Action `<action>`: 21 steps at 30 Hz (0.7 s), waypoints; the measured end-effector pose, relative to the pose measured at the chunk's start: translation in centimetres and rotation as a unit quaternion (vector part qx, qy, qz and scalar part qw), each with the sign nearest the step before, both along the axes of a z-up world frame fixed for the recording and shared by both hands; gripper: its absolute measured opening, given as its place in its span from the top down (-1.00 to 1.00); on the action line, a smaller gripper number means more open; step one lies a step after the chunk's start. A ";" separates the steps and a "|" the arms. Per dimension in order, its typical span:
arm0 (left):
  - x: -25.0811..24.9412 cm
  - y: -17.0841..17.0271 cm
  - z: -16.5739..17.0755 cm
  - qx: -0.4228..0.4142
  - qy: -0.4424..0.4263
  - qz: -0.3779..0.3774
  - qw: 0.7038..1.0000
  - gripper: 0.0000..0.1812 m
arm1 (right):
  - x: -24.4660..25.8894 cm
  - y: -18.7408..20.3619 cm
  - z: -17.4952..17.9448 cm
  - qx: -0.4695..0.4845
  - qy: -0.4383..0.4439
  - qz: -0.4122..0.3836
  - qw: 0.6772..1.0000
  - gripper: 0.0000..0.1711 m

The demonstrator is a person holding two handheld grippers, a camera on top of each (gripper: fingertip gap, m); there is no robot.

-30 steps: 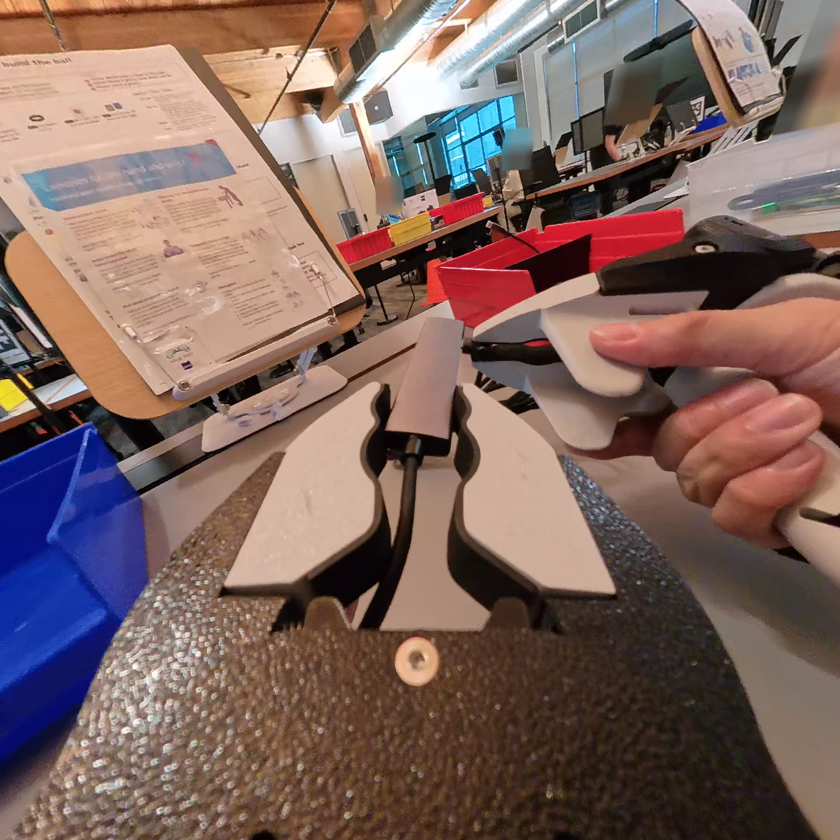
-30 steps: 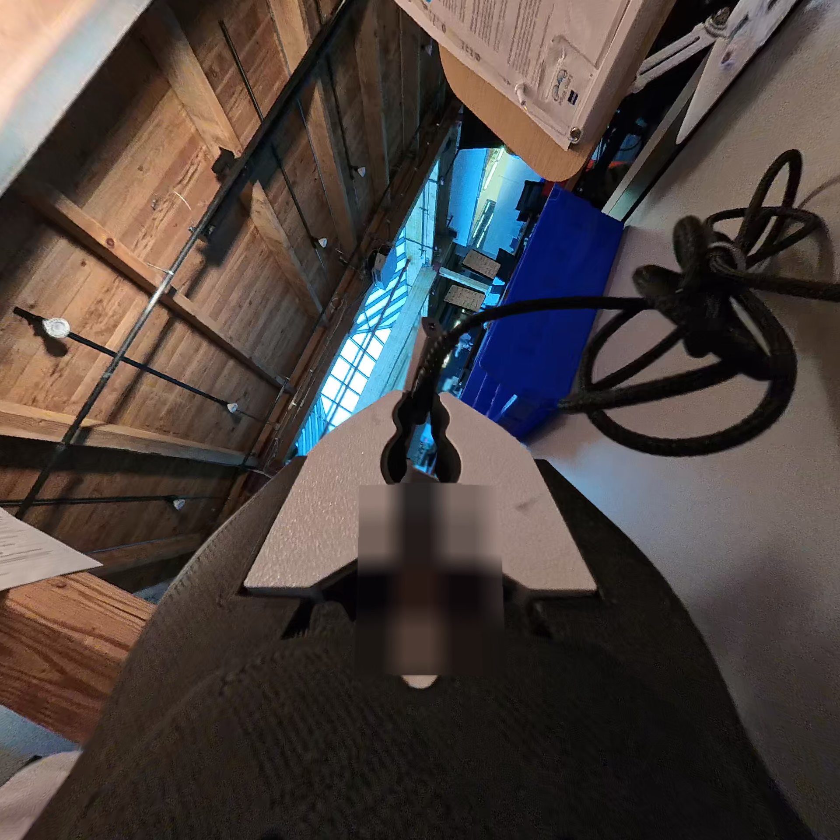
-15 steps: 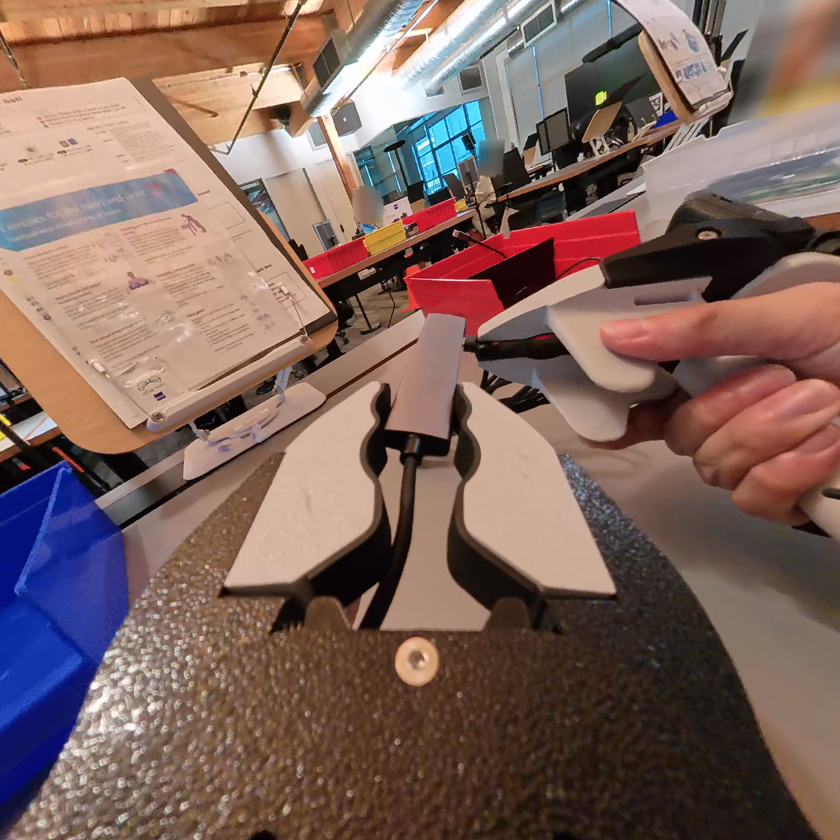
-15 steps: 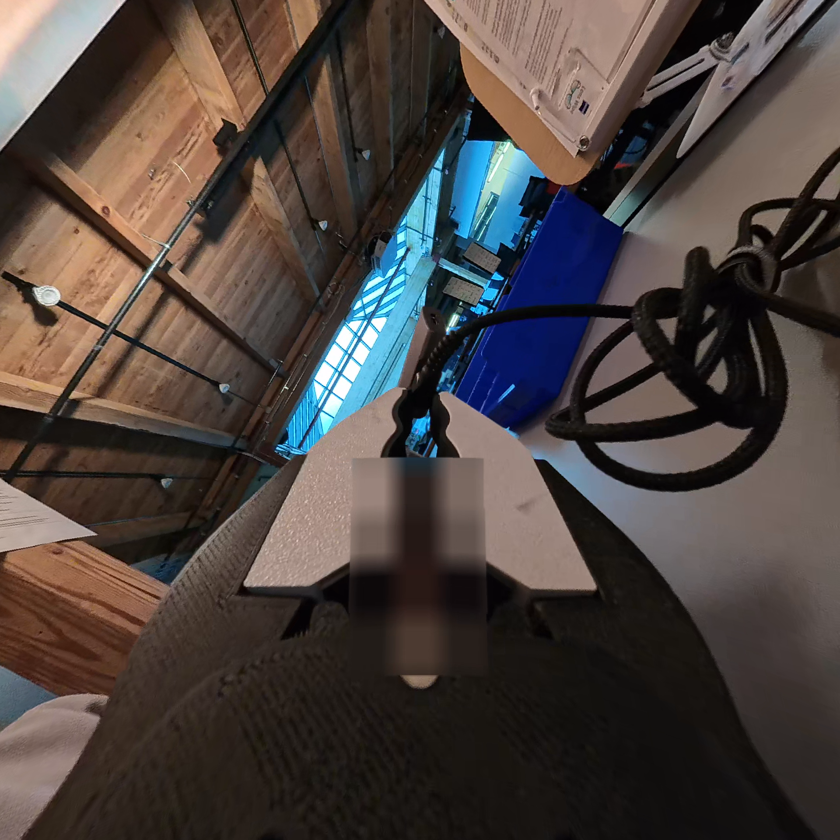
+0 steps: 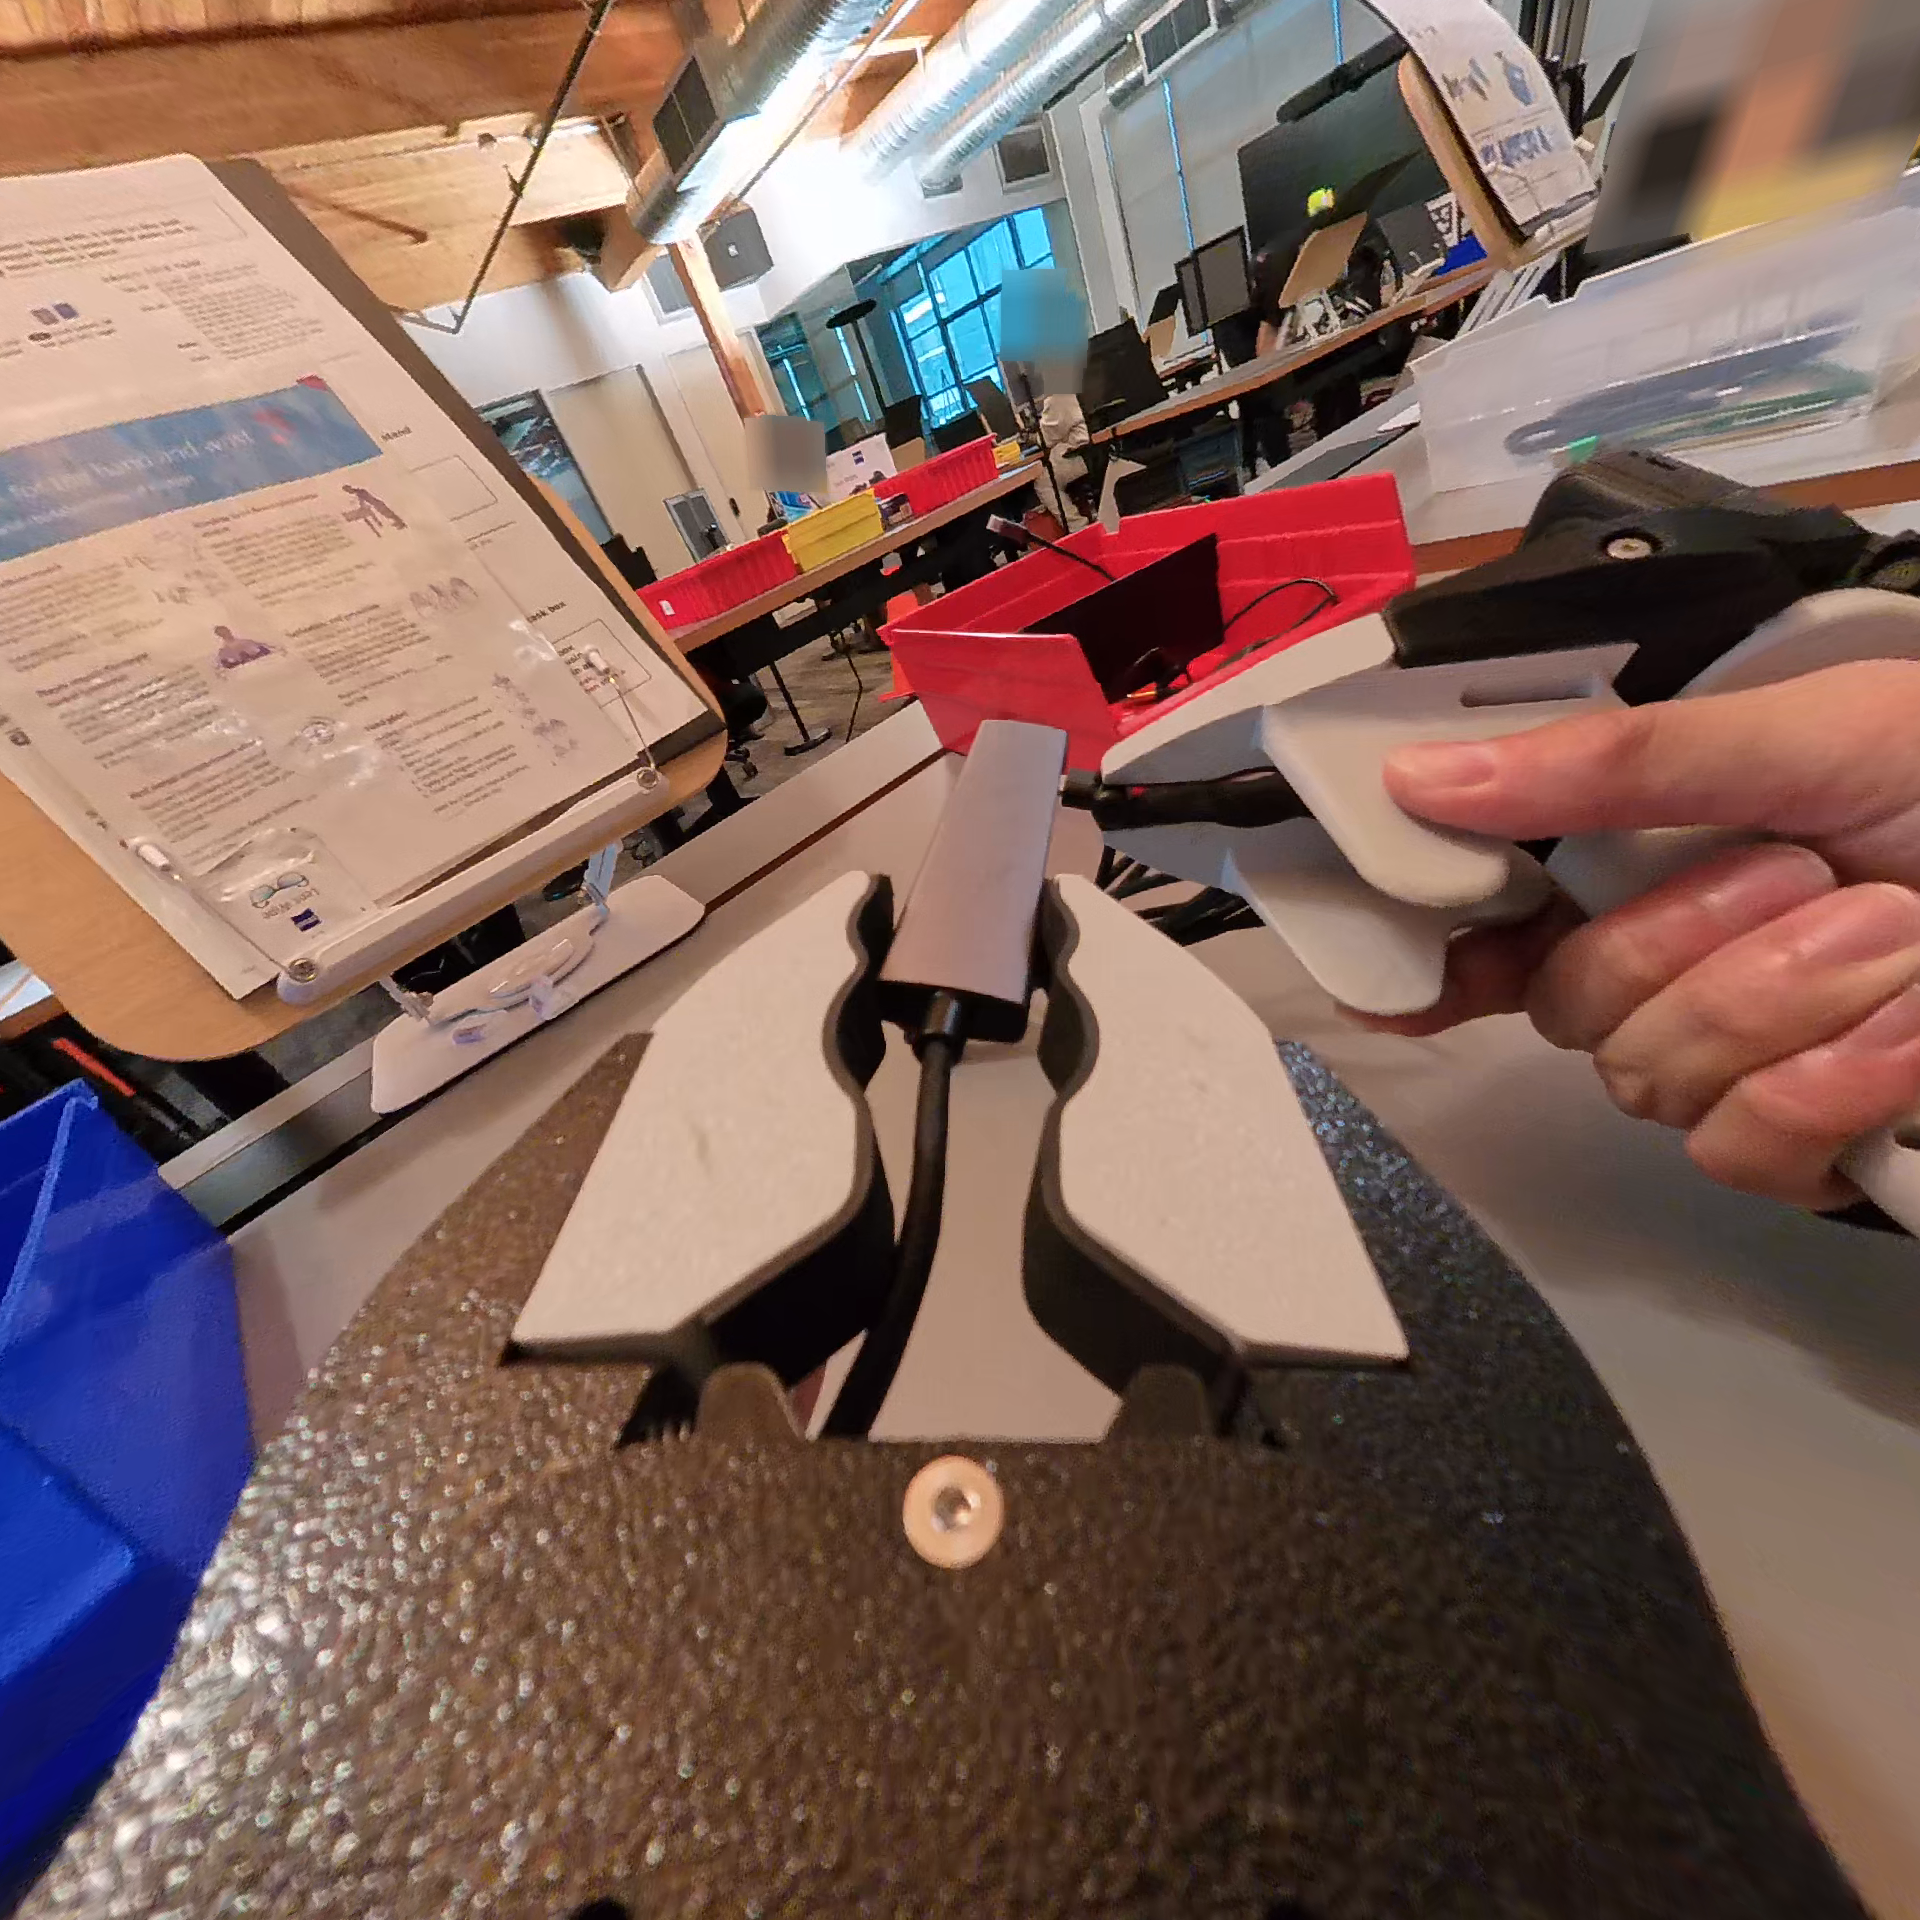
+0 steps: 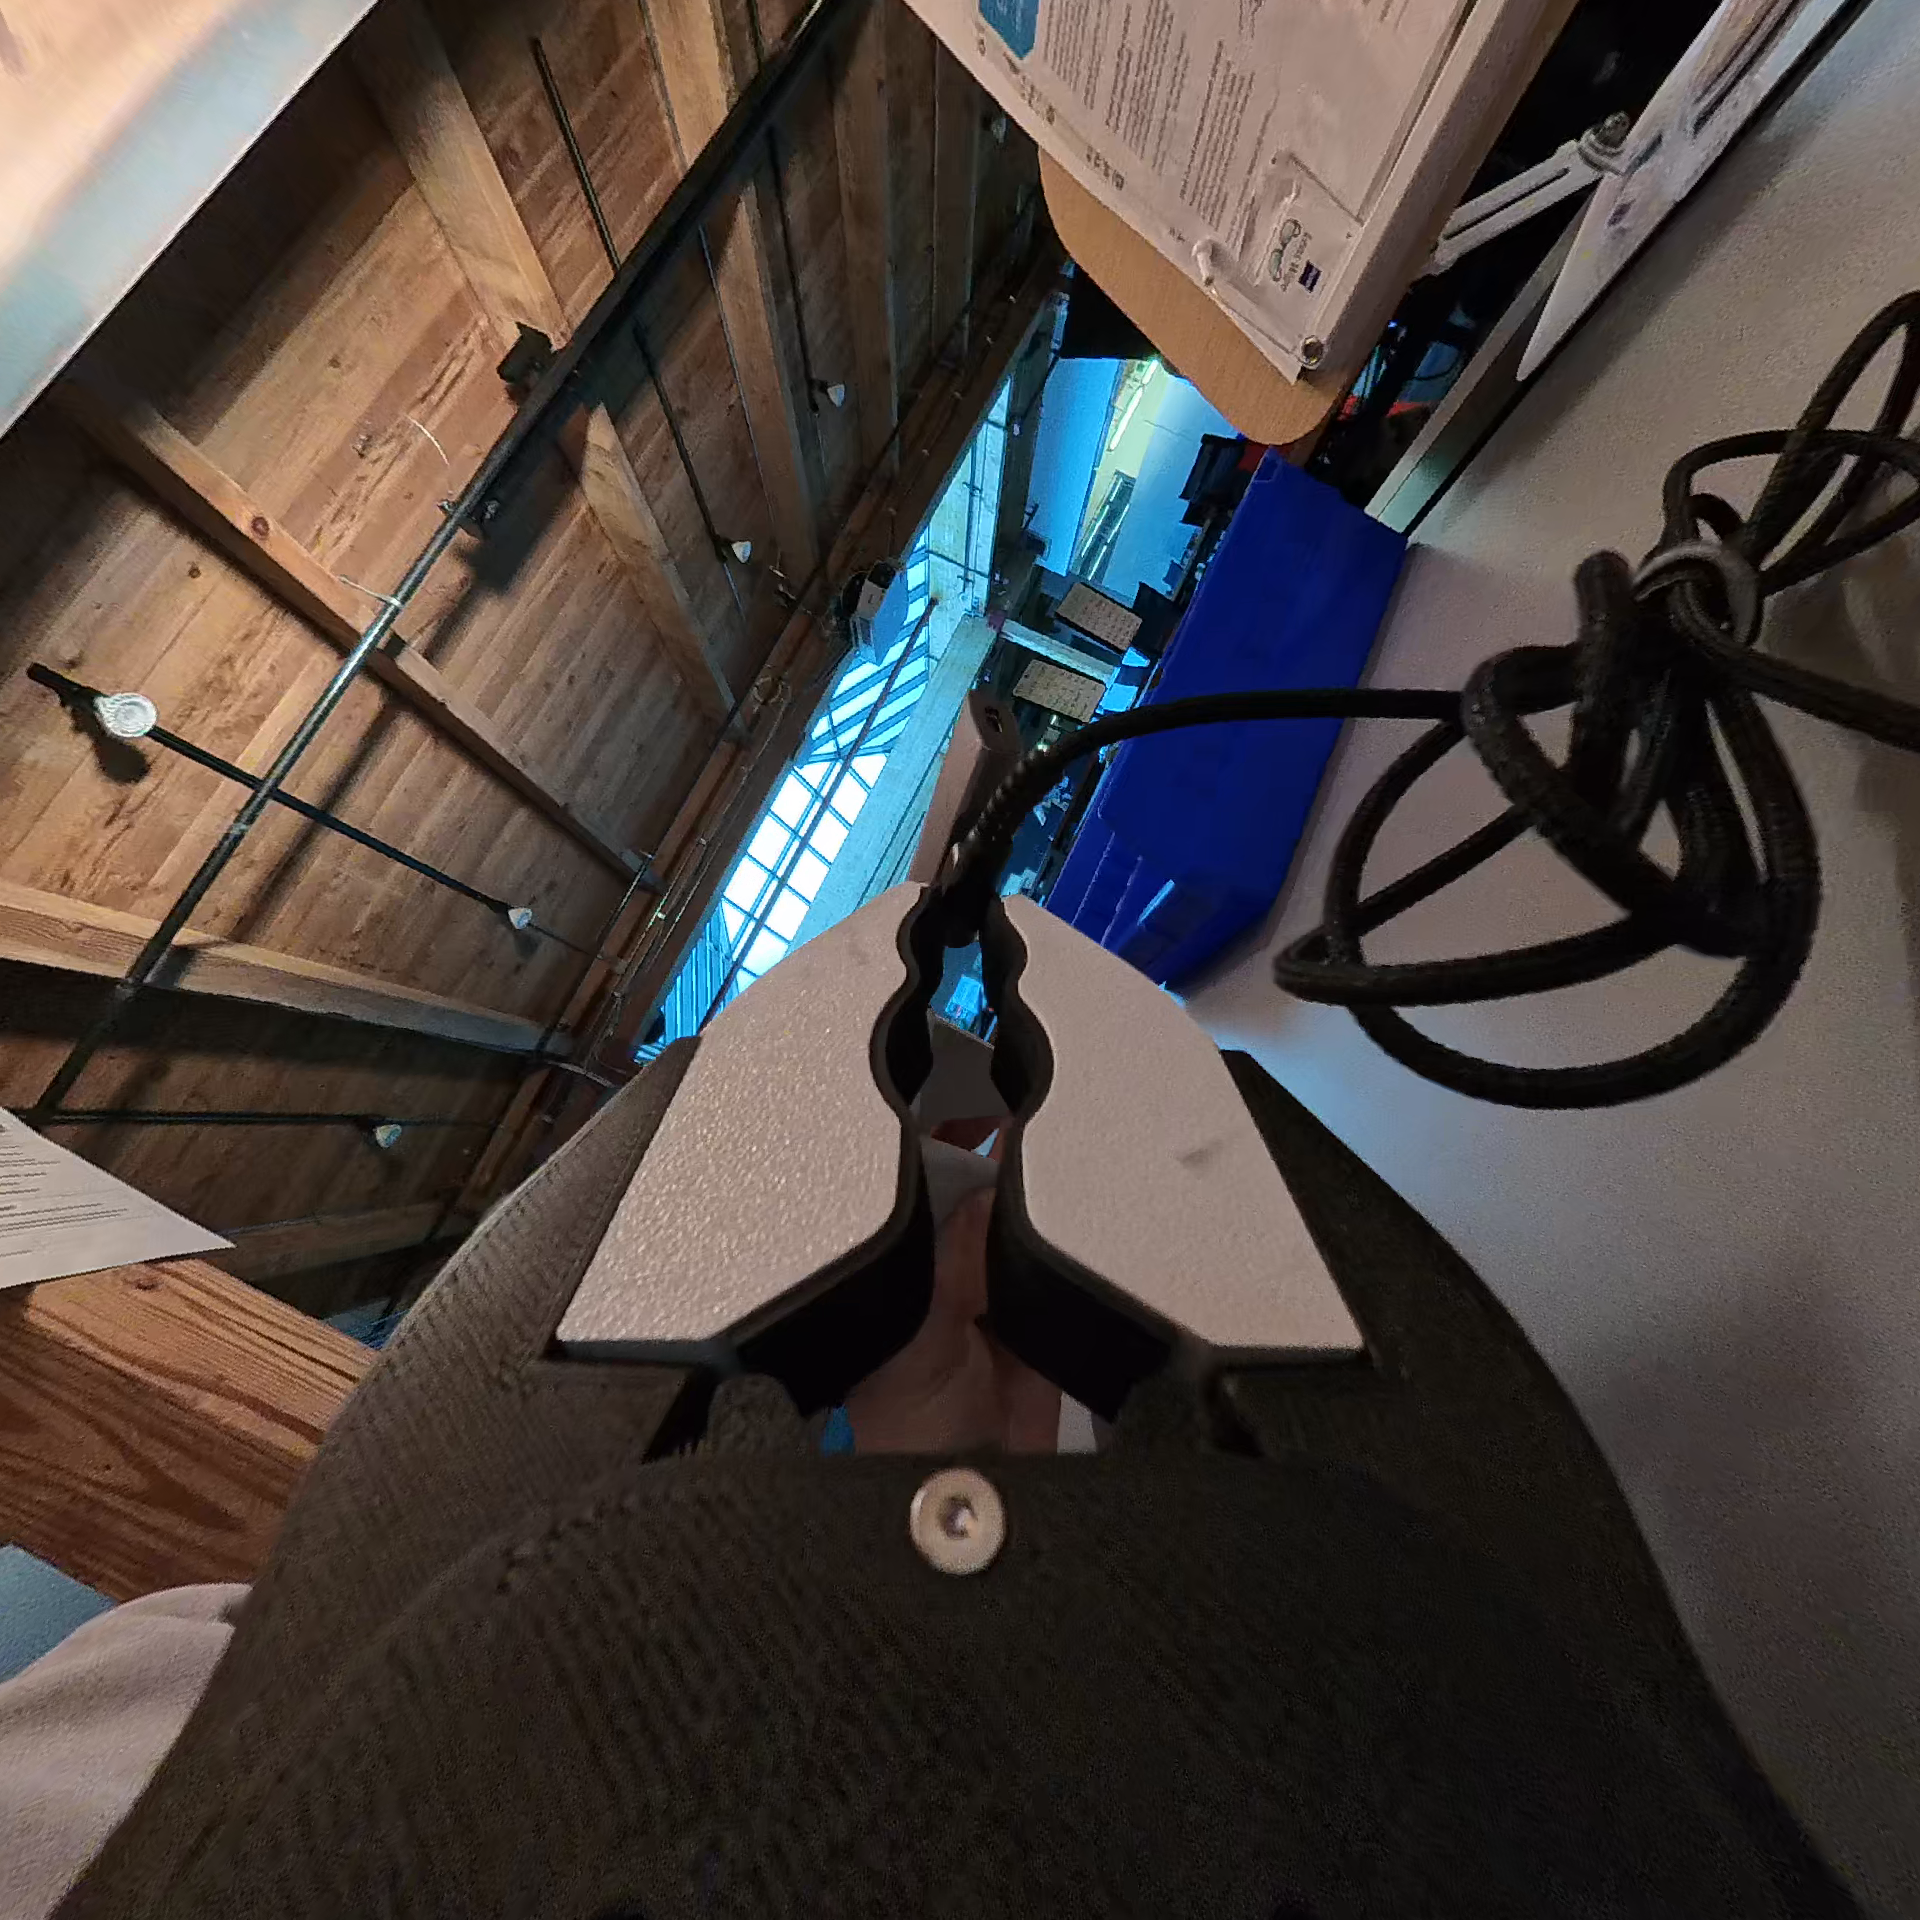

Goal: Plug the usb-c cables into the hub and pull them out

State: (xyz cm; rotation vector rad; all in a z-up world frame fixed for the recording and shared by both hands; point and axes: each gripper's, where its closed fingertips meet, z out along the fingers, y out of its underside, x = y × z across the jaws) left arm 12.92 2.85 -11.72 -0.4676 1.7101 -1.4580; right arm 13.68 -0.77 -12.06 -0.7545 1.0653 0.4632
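Observation:
My left gripper (image 5: 961,904) is shut on the near end of a dark grey hub (image 5: 982,862) and holds it above the table, its own black lead (image 5: 914,1195) running back between my fingers. My right gripper (image 6: 961,914) is shut on the plug end of a black braided usb-c cable (image 6: 1195,717). In the left wrist view the right gripper (image 5: 1117,790) comes in from the right, held by a hand, with the plug tip (image 5: 1086,795) at the hub's right side. The hub's far end (image 6: 982,727) shows past my right fingertips. The cable's coil (image 6: 1621,831) lies on the table.
A blue bin (image 5: 94,1403) stands at the table's left edge, a red bin (image 5: 1091,644) at the back. A wooden stand with a printed sheet (image 5: 291,623) stands at the left. A clear plastic box (image 5: 1662,343) sits at the back right. The tips of one gripper are about 4 cm away from the tips of the other.
Both grippers have kept their holds. The plug tip has drawn closer to the hub's right side. The left view has swung a little, so the stand and bins have shifted.

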 end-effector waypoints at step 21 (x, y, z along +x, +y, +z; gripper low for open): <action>1.6 4.5 3.7 -0.091 0.016 0.015 0.996 0.74 | 4.3 -10.2 11.2 -0.424 -0.212 -0.003 0.880 0.91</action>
